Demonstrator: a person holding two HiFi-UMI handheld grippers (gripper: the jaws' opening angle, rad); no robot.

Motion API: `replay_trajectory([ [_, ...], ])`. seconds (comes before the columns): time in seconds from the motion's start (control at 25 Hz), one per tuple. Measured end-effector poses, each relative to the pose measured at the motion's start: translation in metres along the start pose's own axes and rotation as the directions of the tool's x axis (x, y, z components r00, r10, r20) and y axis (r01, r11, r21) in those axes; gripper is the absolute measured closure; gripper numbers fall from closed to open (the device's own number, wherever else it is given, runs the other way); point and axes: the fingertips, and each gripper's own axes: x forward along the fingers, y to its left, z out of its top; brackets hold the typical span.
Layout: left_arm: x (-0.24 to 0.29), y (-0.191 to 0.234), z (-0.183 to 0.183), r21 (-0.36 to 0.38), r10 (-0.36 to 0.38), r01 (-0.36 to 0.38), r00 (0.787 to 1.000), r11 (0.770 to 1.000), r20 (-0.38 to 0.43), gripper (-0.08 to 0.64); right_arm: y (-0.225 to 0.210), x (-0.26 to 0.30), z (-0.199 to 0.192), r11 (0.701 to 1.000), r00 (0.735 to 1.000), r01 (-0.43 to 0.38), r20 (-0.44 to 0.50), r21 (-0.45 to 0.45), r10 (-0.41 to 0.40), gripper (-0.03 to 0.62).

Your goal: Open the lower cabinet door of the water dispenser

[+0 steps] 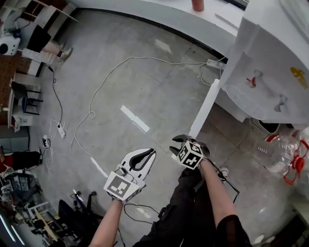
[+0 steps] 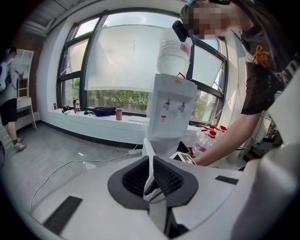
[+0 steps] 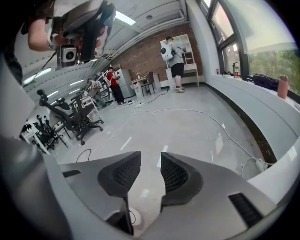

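Observation:
The white water dispenser point(image 1: 270, 72) stands at the right, with a red and a blue tap on its front. Its lower cabinet door point(image 1: 205, 108) is swung out and shows edge-on as a long white panel above the floor. My right gripper point(image 1: 181, 142) is at the free end of that door, open, and in the right gripper view point(image 3: 151, 157) only floor shows between its pads. To its left, my left gripper point(image 1: 150, 152) hangs over bare floor with its tips together. In the left gripper view point(image 2: 151, 158) it points at the dispenser point(image 2: 171, 110) and the door's edge point(image 2: 147, 149).
Empty water bottles with red caps point(image 1: 282, 152) lie right of the door. A white cable point(image 1: 104, 82) and a power strip point(image 1: 215, 62) lie on the grey floor, with white tape marks point(image 1: 135, 118). A window ledge point(image 1: 169, 14) runs behind. Office chairs point(image 3: 70, 117) and people point(image 3: 176, 61) are far off.

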Motion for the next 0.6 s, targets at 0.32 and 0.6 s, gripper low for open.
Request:
replay_trajectory([
  [0.32,-0.01,0.017,-0.007,-0.034,0.017,-0.016,1.0,0.999,0.02,0.534,-0.008,0.024,0.016,0.999,0.999,-0.029,-0.02,-0.018,0.029,0.437],
  [0.6,-0.021,0.021,0.017,-0.062,0.042,-0.039,0.999,0.997,0.035,0.534,0.006,-0.009,0.033,1.0,0.999,-0.03,0.009,0.001,0.03,0.413],
])
